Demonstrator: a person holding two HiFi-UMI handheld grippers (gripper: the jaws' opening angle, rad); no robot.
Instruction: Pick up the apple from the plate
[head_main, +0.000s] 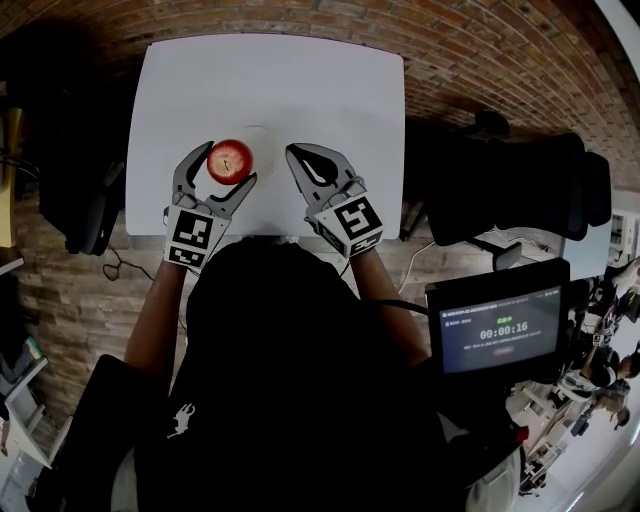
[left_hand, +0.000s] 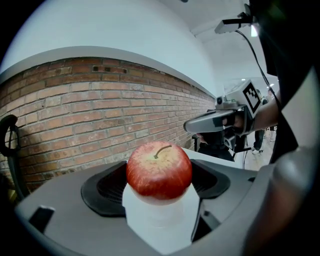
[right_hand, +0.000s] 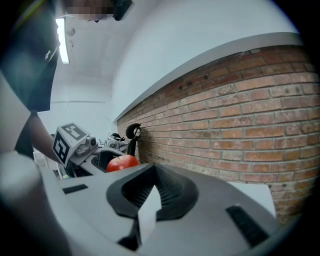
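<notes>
A red apple (head_main: 230, 160) with a short stem sits between the two fingers of my left gripper (head_main: 226, 166), which is shut on it above the white table (head_main: 270, 80). In the left gripper view the apple (left_hand: 159, 170) fills the gap between the black pads (left_hand: 102, 189). A faint curved rim of a white plate (head_main: 262, 128) shows just behind the apple; I cannot tell whether the apple touches it. My right gripper (head_main: 293, 153) rests to the apple's right, shut with nothing in it. From the right gripper view the apple (right_hand: 121, 162) shows at the left, in the other gripper.
Brick paving (head_main: 480, 60) surrounds the small table. A black chair (head_main: 510, 185) stands at the right and another dark seat (head_main: 85, 205) at the left. A monitor showing a timer (head_main: 500, 330) is at the lower right.
</notes>
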